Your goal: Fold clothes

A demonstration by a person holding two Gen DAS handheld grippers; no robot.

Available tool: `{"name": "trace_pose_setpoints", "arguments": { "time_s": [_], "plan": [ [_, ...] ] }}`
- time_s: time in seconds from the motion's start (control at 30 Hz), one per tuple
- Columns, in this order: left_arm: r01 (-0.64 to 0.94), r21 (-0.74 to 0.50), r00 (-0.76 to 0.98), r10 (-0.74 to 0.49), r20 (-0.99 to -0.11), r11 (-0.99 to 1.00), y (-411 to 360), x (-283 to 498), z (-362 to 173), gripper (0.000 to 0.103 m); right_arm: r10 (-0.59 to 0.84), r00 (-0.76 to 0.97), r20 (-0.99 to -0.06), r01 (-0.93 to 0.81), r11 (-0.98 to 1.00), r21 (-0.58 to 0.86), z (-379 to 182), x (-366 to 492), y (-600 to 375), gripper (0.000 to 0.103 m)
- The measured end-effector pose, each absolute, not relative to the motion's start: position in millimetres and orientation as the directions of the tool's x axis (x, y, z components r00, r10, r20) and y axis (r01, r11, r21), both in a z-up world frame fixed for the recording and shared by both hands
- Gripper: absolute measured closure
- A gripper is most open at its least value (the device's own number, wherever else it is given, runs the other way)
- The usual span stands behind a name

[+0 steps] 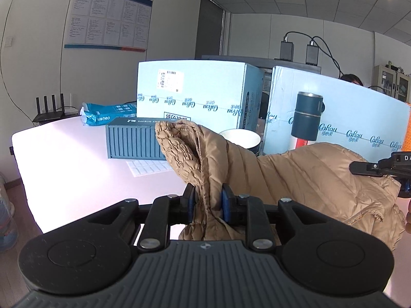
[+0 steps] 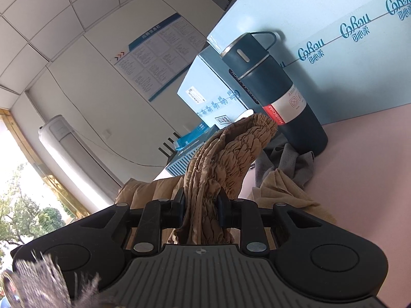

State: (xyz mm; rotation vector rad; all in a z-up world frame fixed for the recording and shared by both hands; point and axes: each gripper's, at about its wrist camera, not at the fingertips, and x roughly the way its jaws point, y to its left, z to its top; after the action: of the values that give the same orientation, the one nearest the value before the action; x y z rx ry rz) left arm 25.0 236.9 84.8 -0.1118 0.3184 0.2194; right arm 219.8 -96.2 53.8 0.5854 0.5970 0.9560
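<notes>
A tan quilted puffer jacket (image 1: 303,174) is lifted above the white table (image 1: 77,169). My left gripper (image 1: 207,201) is shut on a bunched quilted edge of it, which sticks up between the blue pads. My right gripper (image 2: 201,209) is shut on another gathered edge of the same jacket (image 2: 231,154). The right gripper also shows at the right edge of the left wrist view (image 1: 380,166), against the jacket's far side. Two more cloths lie on the table beyond the right gripper: a grey one (image 2: 290,164) and a tan one (image 2: 282,187).
A dark blue thermos (image 2: 277,95) stands by the cloths, in front of light blue cardboard boxes (image 1: 195,92). A blue container-shaped box (image 1: 133,141), a white bowl (image 1: 241,138), a tissue pack (image 1: 108,114) and a router (image 1: 50,110) sit further back.
</notes>
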Motion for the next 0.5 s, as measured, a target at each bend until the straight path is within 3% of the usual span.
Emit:
{"name": "trace_pose_setpoints", "arguments": {
  "time_s": [0.5],
  "plan": [
    [-0.296, -0.050, 0.857, 0.242, -0.455, 0.954, 252.9, 53.9, 28.5, 0.077, 0.835, 0.465, -0.294, -0.499, 0.522, 0.691, 3.3, 230.8, -99.2, 0.077]
  ]
}}
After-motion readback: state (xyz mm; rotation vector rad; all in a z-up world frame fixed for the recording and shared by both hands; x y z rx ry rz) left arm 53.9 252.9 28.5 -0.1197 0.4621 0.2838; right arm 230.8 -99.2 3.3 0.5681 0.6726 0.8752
